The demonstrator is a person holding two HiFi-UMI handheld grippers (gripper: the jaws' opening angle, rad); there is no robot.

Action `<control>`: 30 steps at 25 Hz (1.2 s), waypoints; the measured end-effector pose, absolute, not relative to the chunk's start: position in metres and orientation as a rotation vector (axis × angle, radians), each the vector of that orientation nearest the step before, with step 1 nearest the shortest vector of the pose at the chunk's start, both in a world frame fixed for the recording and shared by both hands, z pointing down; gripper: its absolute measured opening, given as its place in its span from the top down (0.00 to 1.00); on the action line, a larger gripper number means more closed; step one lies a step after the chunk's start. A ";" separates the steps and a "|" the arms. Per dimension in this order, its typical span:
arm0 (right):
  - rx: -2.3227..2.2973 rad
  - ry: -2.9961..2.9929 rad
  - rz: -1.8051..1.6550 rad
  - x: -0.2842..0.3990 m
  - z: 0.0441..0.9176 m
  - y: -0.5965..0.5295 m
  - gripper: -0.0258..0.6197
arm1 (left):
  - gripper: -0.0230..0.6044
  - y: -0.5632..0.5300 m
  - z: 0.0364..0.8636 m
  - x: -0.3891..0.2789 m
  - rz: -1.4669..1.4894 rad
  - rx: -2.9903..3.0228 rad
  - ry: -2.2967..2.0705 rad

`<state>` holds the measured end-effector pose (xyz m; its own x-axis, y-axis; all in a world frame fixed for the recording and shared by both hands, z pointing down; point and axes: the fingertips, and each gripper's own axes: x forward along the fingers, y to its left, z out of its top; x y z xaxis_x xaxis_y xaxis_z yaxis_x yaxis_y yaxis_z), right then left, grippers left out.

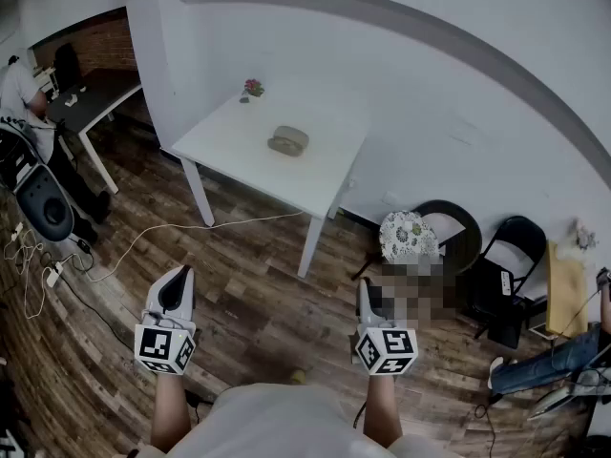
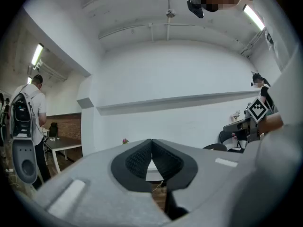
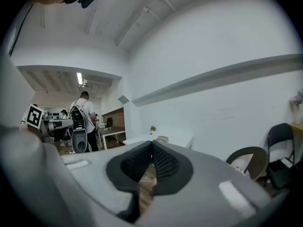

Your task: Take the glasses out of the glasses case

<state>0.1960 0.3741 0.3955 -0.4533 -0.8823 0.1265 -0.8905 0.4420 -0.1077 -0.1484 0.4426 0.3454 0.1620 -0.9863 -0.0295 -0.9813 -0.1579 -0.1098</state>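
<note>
Left hand-held gripper (image 1: pixel 179 277): held low at the near left, pointing forward and away from the body.
Left jaws: together at the tips, with nothing between them; the dark ribbed pads (image 2: pixel 136 161) part only lower down, towards the body.
Left marker cube (image 1: pixel 164 346): sits at the near end of the gripper, just ahead of the left forearm (image 1: pixel 169 410).
Right hand-held gripper (image 1: pixel 364 290): held level with the left one at the near right, well apart from it and roughly parallel.
Right jaws: tips meeting, empty.
Right marker cube (image 1: pixel 386 348): at the near end, above the right forearm (image 1: pixel 382 423).
Forearms: bare, both reaching forward from the torso (image 1: pixel 286 426).
</note>
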 end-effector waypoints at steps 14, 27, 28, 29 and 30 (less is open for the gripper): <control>1.635 -2.653 0.248 0.203 0.393 0.374 0.96 | 0.95 0.440 0.347 -0.132 -0.092 -2.330 1.940; 1.659 -2.646 0.289 0.238 0.405 0.359 0.96 | 0.95 0.418 0.354 -0.093 -0.138 -2.358 1.913; 1.659 -2.649 0.293 0.243 0.405 0.357 0.96 | 0.95 0.416 0.353 -0.088 -0.139 -2.356 1.914; 1.658 -2.651 0.296 0.248 0.406 0.355 0.96 | 0.95 0.414 0.353 -0.083 -0.139 -2.355 1.915; 1.654 -2.653 0.298 0.252 0.407 0.353 0.96 | 0.95 0.412 0.353 -0.078 -0.141 -2.353 1.916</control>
<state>0.2519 0.3529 0.4067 -0.4452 -0.8897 0.1010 -0.8899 0.4272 -0.1598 -0.0782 0.4117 0.3532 0.2020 -0.9794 0.0063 -0.9698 -0.2009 -0.1385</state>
